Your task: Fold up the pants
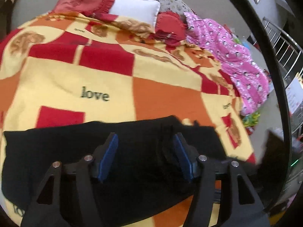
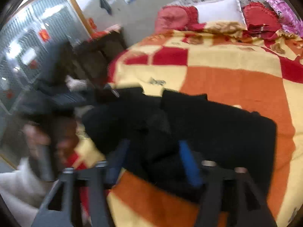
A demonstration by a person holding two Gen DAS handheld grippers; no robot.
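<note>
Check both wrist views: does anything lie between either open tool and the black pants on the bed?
Nothing visible does. The left tool and right tool hang open above the black fabric pants, which lie on the checked red, orange and yellow blanket.

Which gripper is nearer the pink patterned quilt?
Left. The left gripper hovers open over the black pants, the pink quilt nearby; the right gripper sees it far off.
</note>
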